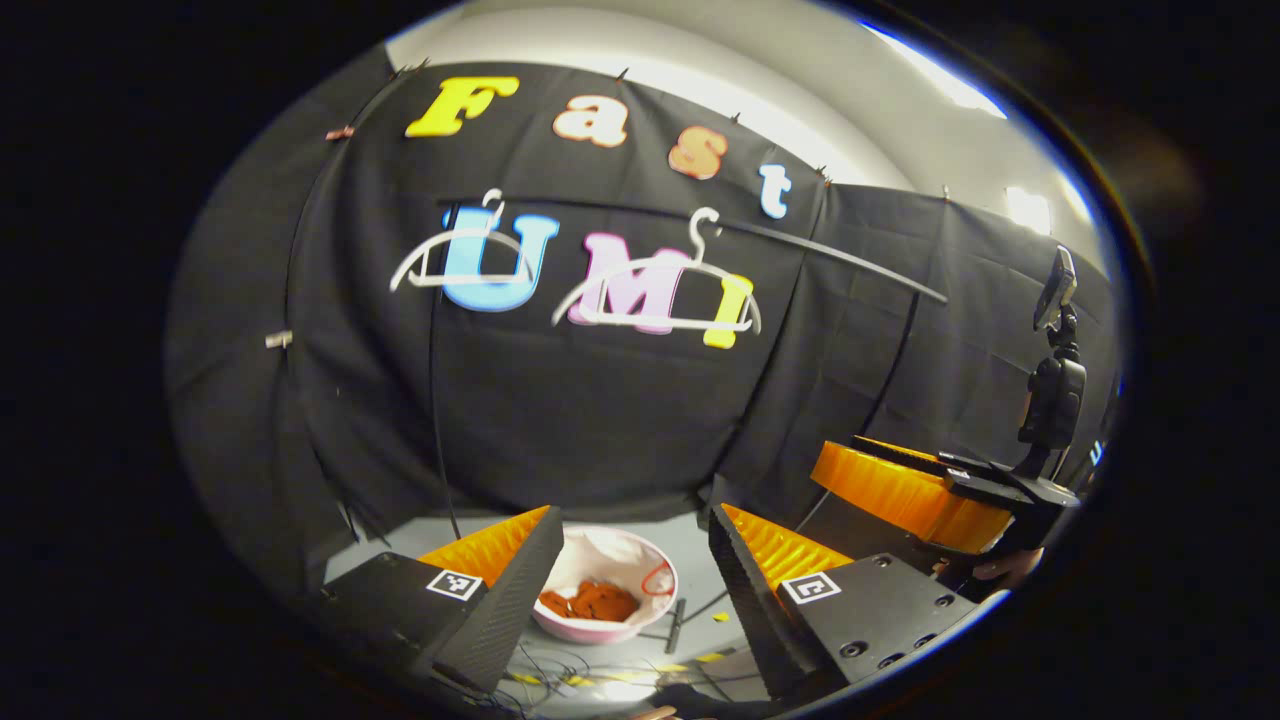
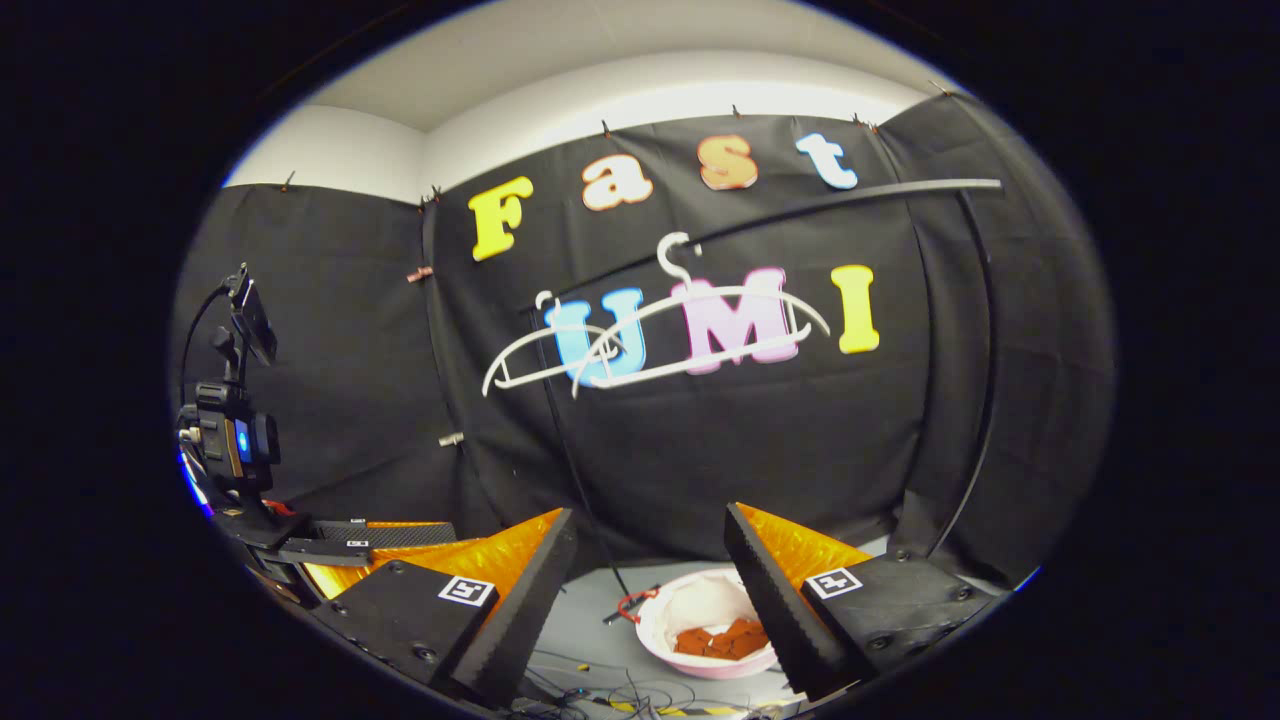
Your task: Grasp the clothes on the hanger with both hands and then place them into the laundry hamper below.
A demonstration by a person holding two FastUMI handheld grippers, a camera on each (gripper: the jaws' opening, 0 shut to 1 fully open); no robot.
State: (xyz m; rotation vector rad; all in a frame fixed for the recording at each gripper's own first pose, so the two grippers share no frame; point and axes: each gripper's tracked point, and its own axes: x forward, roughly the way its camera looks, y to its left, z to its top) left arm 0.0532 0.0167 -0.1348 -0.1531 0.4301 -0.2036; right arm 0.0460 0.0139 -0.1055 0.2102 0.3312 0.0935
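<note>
Clothes (image 1: 592,600) lie as a rust-coloured heap inside the pale laundry hamper (image 1: 655,565) on the floor, below two bare white hangers (image 1: 655,290) on the rail; so the drop looks done, little left but withdrawing; left gripper (image 1: 630,585) and right gripper (image 2: 650,600) both gape, holding nothing, above the hamper.

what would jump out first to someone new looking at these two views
Two bare white hangers hang on a dark rail across the black cloth wall. Below on the floor sits a pale laundry hamper with a rust-coloured garment inside, seen between the open fingers of the left gripper and by the right gripper.
</note>
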